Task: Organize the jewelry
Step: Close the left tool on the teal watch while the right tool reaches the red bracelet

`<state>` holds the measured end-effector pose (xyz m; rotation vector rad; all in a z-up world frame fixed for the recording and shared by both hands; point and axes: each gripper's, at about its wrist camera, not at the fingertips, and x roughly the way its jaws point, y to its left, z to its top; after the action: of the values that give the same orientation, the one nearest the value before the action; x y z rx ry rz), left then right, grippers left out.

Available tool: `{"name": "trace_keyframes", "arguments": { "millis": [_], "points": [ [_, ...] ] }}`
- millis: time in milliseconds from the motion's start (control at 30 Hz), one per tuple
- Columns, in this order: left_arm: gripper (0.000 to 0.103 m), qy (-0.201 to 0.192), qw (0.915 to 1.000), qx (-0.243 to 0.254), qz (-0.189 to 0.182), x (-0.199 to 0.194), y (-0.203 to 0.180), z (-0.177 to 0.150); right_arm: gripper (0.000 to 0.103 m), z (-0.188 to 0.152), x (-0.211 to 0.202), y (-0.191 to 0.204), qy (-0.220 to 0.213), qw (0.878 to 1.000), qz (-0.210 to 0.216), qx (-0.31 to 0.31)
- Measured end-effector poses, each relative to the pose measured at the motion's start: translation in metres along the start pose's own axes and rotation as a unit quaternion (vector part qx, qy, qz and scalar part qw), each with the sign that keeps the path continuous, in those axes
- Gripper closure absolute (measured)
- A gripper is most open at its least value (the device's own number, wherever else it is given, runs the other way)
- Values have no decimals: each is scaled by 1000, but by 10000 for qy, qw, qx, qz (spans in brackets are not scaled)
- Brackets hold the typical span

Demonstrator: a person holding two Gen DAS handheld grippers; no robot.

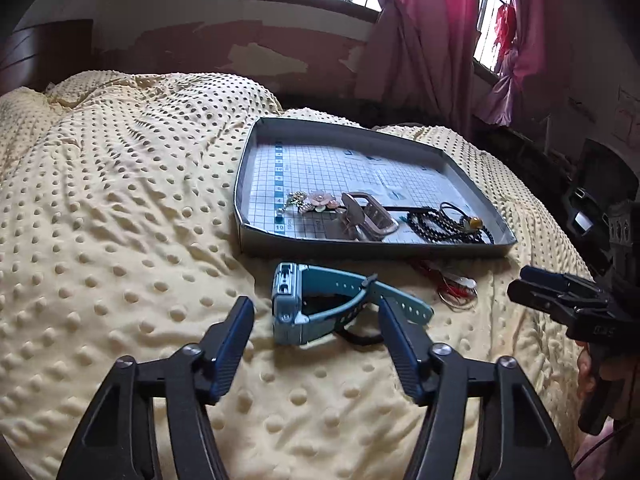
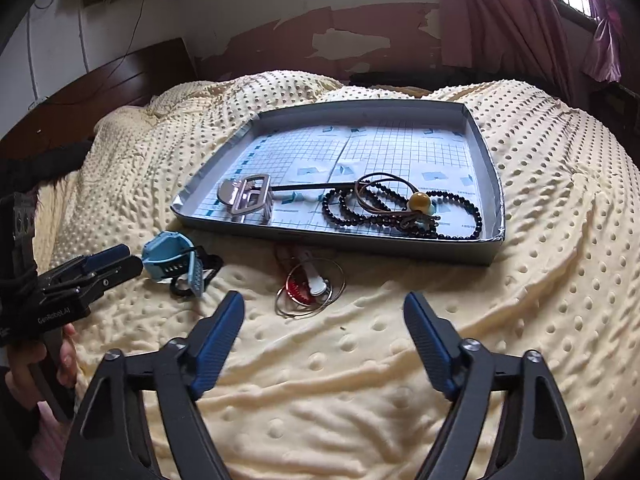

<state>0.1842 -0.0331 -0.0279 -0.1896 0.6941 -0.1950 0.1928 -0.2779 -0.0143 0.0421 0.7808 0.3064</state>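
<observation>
The blue watch (image 1: 316,306) lies on the yellow dotted blanket (image 1: 120,240), outside the tray (image 1: 372,250), just beside its near wall. In the left wrist view the watch sits at 12 o'clock from the left gripper (image 1: 314,316), between the two spread blue fingers (image 1: 234,340). The jaws stand wide apart; neither finger visibly grips the watch case or strap.

At 3 o'clock from the watch, a bundle of thin wire hoops (image 2: 310,288) with a red and a white part rests on the blanket, also outside the tray. In the right wrist view this bundle lies at 12 o'clock from the right gripper (image 2: 324,320), whose jaws are fully spread and hold nothing.

Inside the tray, along the near wall, lie a flower brooch (image 1: 320,201), a rose-coloured watch (image 1: 370,216) with a metal band, and a black bead necklace (image 2: 400,208) with an amber bead (image 2: 420,201). The tray floor carries a grid-printed sheet (image 2: 360,144).

A pink curtain (image 1: 440,20) hangs at 1 o'clock beyond the bed.
</observation>
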Motion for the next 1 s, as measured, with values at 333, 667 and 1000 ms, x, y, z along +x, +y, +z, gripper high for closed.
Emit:
{"name": "trace_keyframes", "arguments": {
  "millis": [333,667,1000],
  "points": [
    [60,296,9994,-184,-64,24,8,4,61,1,26,10,194,9997,-35,-129],
    [67,326,9982,-471,-189,33,18,7,81,7,44,15,228,9988,-208,-370],
    [85,303,9983,-490,23,32,19,4,91,4,48,17,326,9986,-204,-373]
  ]
}}
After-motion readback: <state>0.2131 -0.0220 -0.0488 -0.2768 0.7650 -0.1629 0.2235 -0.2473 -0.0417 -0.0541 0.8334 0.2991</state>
